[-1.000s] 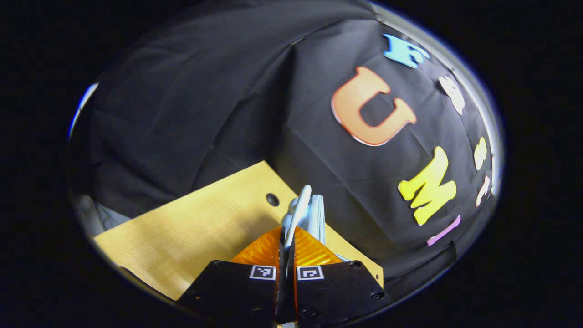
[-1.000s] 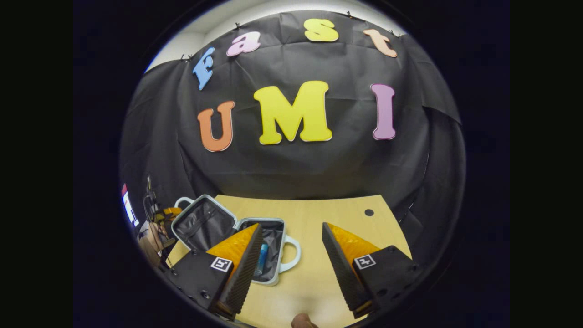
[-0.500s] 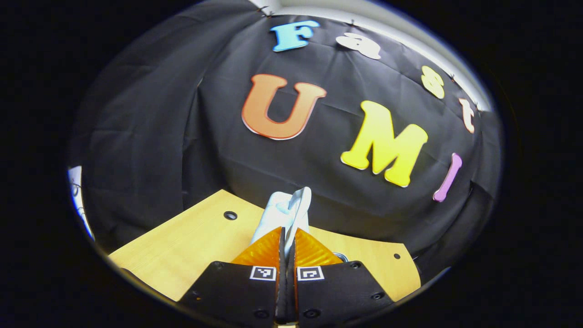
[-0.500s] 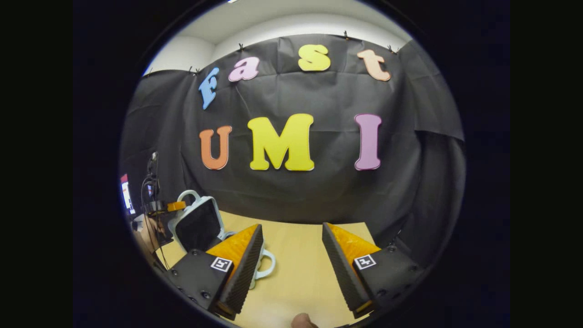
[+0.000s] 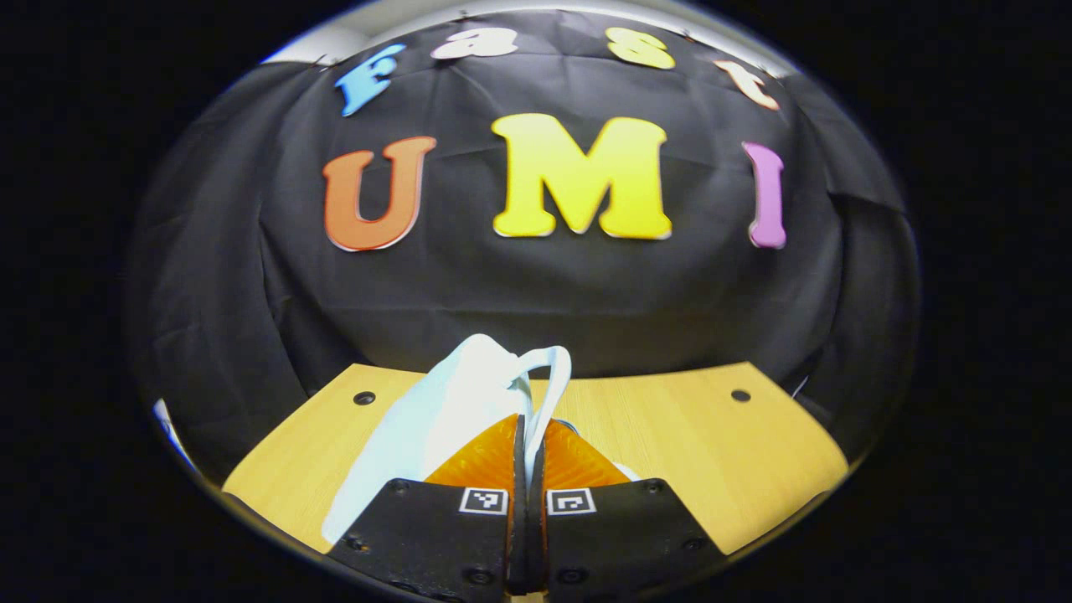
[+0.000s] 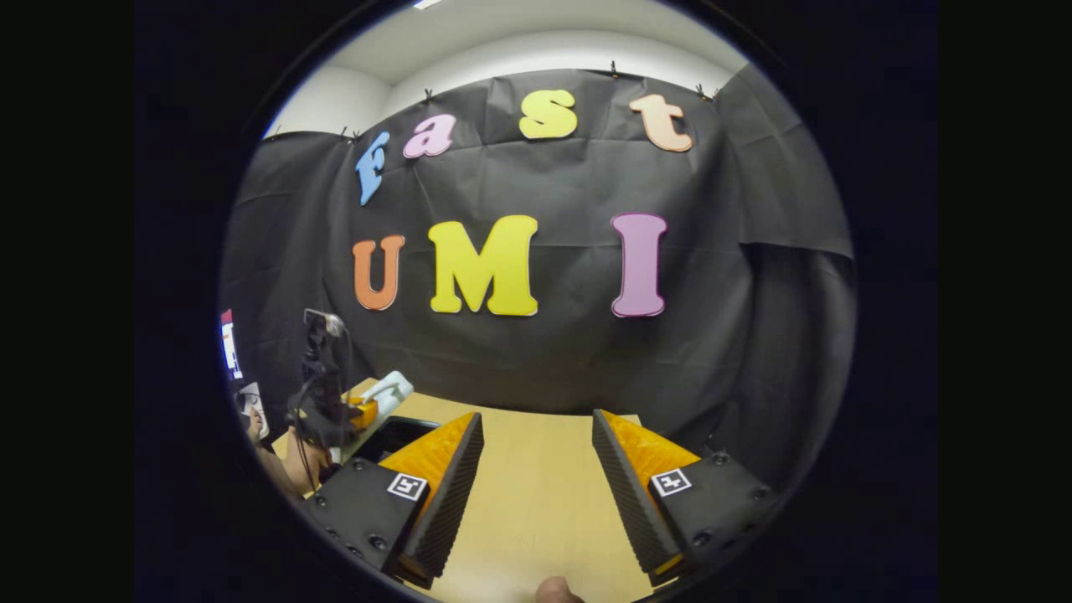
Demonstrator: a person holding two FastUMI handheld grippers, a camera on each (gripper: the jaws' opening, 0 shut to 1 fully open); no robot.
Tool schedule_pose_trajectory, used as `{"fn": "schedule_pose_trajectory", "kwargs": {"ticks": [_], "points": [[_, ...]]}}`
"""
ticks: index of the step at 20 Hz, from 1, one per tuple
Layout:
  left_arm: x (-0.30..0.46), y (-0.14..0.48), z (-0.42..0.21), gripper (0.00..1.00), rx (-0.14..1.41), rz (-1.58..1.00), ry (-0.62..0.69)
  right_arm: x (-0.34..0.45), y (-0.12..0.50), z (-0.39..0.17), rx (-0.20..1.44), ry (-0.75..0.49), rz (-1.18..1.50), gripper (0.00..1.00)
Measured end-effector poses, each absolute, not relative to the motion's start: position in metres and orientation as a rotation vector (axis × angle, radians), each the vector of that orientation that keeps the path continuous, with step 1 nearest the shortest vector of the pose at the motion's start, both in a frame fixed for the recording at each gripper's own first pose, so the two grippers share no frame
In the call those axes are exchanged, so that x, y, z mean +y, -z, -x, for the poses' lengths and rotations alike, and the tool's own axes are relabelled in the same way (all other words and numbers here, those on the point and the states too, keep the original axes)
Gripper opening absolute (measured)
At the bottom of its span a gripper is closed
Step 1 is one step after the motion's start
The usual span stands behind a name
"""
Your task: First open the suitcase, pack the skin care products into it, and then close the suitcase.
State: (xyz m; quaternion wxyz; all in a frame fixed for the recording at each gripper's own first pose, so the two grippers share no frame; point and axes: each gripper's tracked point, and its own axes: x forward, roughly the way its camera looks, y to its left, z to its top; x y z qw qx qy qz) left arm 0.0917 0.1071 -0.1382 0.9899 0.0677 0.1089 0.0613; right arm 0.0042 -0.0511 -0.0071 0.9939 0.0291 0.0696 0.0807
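In the left gripper view my left gripper (image 5: 528, 444) is shut on the thin handle (image 5: 548, 377) of the pale blue suitcase lid (image 5: 419, 427), which tilts up over the wooden table (image 5: 695, 444). In the right gripper view the suitcase (image 6: 400, 431) sits at the far left with its dark inside partly showing. Its lid (image 6: 387, 392) leans over it, held by the left gripper (image 6: 360, 412) and a hand (image 6: 293, 461). My right gripper (image 6: 536, 452) hangs open above the bare table (image 6: 536, 511), to the right of the suitcase, with nothing between its fingers.
Two small round holes (image 5: 740, 395) (image 5: 363, 398) mark the table's back corners. A screen (image 6: 228, 352) glows at the far left beyond the table. A fingertip (image 6: 557, 591) shows at the bottom edge of the right gripper view.
The left gripper has swung round with the handle, bringing the lid from lying flat open to leaning over the case. The right gripper has drifted right, away from the suitcase.
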Motion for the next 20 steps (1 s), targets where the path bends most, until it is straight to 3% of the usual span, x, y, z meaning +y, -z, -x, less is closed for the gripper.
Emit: {"fn": "schedule_pose_trajectory", "kwargs": {"ticks": [7, 12, 13, 14, 15, 16, 17, 19, 20], "points": [[0.060, 0.240, -0.117, 0.03, 0.395, -0.326, -0.070, -0.082, 0.035, -0.005, 0.197, -0.133, -0.049, 0.78], [0.057, 0.250, -0.123, 0.06, 0.406, -0.425, -0.109, -0.089, 0.035, -0.006, 0.196, -0.110, -0.054, 0.78], [0.048, 0.258, -0.123, 0.25, 0.442, -0.395, -0.073, -0.089, 0.034, -0.007, 0.194, -0.105, -0.055, 0.78], [0.043, 0.255, -0.123, 0.34, 0.452, -0.348, -0.051, -0.087, 0.030, -0.008, 0.184, -0.106, -0.063, 0.78], [0.040, 0.246, -0.121, 0.54, 0.443, -0.293, -0.048, -0.084, 0.026, -0.010, 0.178, -0.100, -0.065, 0.78], [0.043, 0.232, -0.115, 0.62, 0.419, -0.246, -0.069, -0.082, 0.022, -0.011, 0.166, -0.095, -0.068, 0.78], [0.047, 0.216, -0.106, 0.77, 0.398, -0.205, -0.099, -0.078, 0.018, -0.013, 0.156, -0.091, -0.071, 0.78], [0.058, 0.180, -0.084, 0.95, 0.345, -0.133, -0.161, -0.067, 0.016, -0.017, 0.146, -0.080, -0.076, 0.78], [0.065, 0.155, -0.074, 0.98, 0.303, -0.110, -0.171, -0.059, 0.016, -0.019, 0.148, -0.078, -0.081, 0.78]]}}
